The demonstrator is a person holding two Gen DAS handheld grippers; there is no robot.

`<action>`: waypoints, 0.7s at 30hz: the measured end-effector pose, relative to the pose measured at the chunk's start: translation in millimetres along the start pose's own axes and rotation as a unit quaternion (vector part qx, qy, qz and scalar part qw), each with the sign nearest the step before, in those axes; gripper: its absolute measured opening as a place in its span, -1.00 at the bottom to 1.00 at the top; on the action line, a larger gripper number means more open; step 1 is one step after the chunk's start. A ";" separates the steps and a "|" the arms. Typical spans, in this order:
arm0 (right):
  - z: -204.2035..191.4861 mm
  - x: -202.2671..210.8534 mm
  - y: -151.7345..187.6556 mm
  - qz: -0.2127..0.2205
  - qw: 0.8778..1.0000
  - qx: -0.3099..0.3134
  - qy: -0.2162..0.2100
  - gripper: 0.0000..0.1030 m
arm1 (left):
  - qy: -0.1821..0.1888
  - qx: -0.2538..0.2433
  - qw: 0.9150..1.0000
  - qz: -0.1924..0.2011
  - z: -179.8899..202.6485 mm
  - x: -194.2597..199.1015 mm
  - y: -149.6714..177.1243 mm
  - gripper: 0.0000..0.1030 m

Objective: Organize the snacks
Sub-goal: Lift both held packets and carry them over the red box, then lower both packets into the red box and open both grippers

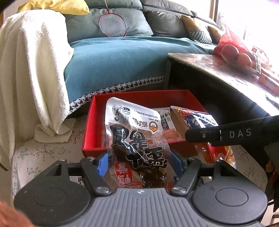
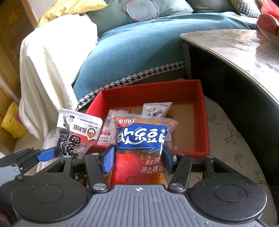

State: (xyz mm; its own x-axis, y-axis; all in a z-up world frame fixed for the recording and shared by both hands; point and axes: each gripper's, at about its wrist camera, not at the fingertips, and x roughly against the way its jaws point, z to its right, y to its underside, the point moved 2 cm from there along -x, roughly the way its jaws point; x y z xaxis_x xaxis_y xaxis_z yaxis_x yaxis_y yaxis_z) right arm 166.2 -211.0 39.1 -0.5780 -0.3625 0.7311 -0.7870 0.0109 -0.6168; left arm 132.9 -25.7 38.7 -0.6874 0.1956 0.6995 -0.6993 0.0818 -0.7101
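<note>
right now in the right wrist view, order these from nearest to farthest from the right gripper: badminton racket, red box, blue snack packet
1. blue snack packet, gripped in the right gripper
2. red box, just ahead on the floral cloth
3. badminton racket, far back on the sofa

a clear packet with bold black characters and dark contents (image 1: pixel 137 145) stands upright between the left blue fingers (image 1: pixel 102 165), its white top tilted over a red box (image 1: pixel 148 95). a blue-banded packet with a red lump inside (image 2: pixel 141 139) stands upright between the right fingers (image 2: pixel 109 160). beyond them, small white sachets (image 2: pixel 156 109) lie flat in the box.
</note>
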 end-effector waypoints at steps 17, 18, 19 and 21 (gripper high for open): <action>9.1 -16.3 -27.5 0.024 0.999 -0.032 0.012 0.25 | -0.014 0.008 1.000 0.022 -2.6 -25.4 -30.2 0.24; 9.2 -17.2 -28.3 0.025 0.999 -0.033 0.013 0.25 | -0.014 0.009 1.000 0.022 -3.3 -26.9 -31.5 0.24; 9.5 -18.0 -29.3 0.026 0.999 -0.034 0.013 0.25 | -0.014 0.010 1.000 0.022 -3.7 -28.2 -32.9 0.24; 10.5 -20.0 -31.1 0.028 0.999 -0.037 0.014 0.25 | -0.015 0.010 1.000 0.023 -3.6 -30.2 -35.1 0.24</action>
State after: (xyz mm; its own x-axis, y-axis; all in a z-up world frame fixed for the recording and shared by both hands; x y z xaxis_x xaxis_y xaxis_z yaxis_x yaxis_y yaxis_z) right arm 204.6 -213.9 40.5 -0.6259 -0.3335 0.7050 -0.7671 0.1002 -0.6337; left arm 178.9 -30.9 42.2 -0.7248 0.1690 0.6679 -0.6698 0.0542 -0.7406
